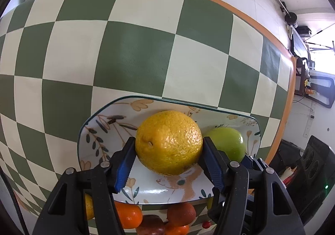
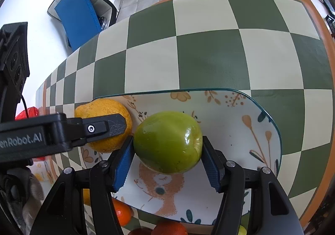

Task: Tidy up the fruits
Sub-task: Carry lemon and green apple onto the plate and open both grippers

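Blue ribbed fingers (image 1: pixel 123 169) of the left gripper (image 1: pixel 168 154) are pressed against a dimpled yellow orange (image 1: pixel 168 142), held over the glossy floral ceramic plate (image 1: pixel 98 134) on the green-and-cream checkered tablecloth (image 1: pixel 134 54). "enRobot.AI" is read on that gripper's black body. A smooth green apple (image 2: pixel 167 141) is clamped by the right gripper (image 2: pixel 168 155) above the plate.

Yellow orange (image 1: pixel 169 142), green apple (image 2: pixel 167 142) side by side over floral plate (image 2: pixel 240 130).
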A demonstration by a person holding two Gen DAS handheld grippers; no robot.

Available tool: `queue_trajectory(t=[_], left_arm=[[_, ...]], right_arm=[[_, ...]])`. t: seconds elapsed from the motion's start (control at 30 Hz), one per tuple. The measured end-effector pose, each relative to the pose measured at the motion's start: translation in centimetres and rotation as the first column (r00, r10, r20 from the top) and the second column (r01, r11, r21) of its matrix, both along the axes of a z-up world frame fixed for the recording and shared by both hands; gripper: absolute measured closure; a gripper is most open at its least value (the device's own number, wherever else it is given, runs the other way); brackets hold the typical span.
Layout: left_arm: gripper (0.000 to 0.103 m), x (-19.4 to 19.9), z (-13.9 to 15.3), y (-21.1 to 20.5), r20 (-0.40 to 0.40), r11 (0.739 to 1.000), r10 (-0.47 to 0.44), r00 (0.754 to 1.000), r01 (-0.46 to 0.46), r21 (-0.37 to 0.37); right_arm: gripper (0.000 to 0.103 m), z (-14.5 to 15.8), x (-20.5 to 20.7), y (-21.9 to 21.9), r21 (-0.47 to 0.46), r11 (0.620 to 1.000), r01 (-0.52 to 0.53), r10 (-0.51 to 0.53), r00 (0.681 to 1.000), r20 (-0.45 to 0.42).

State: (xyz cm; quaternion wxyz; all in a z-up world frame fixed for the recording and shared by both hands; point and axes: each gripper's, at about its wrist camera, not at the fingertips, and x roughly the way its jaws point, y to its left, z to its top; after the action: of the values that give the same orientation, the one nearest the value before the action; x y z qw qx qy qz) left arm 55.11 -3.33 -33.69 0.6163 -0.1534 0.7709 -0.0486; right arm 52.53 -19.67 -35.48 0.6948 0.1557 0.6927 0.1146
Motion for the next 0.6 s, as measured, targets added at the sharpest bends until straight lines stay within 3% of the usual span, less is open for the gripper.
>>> queue_trajectory(t=[0.17, 0.23, 0.3, 0.5, 0.6], left_arm=[[0.040, 0.2, 0.1, -0.2, 0.016, 1.000, -0.009, 1.000, 0.009, 0.020], [0.023, 0.2, 0.3, -0.3, 0.029, 1.000, -0.009, 1.000, 0.008, 0.025], [0.016, 0.2, 0.9, -0.3, 0.047, 0.999, -0.013, 0.999, 0.012, 0.032], [0.016, -0.9, 3.5, -0.2, 0.130, 0.991, -0.069, 0.989, 0.053, 0.119], [0.016, -2.3, 5.0, 0.3, 0.184, 0.982, -0.095, 0.978, 0.061, 0.180]], right_arm=[[0.035, -0.4, 0.3, -0.4, 0.007, 1.000, 0.015, -0.015, 1.000, -0.011], [0.027, -0.5, 0.3, -0.5, -0.002, 1.000, 0.022, -0.022, 1.000, -0.016], [0.017, -0.6, 0.2, -0.8, 0.003, 0.999, 0.035, -0.035, 0.999, -0.021], [0.007, 0.8, -0.9, -2.0, -0.036, 0.998, 0.056, -0.057, 0.998, -0.011], [0.006, 2.9, -2.2, -2.0, -0.122, 0.991, 0.046, -0.040, 0.998, 0.048]])
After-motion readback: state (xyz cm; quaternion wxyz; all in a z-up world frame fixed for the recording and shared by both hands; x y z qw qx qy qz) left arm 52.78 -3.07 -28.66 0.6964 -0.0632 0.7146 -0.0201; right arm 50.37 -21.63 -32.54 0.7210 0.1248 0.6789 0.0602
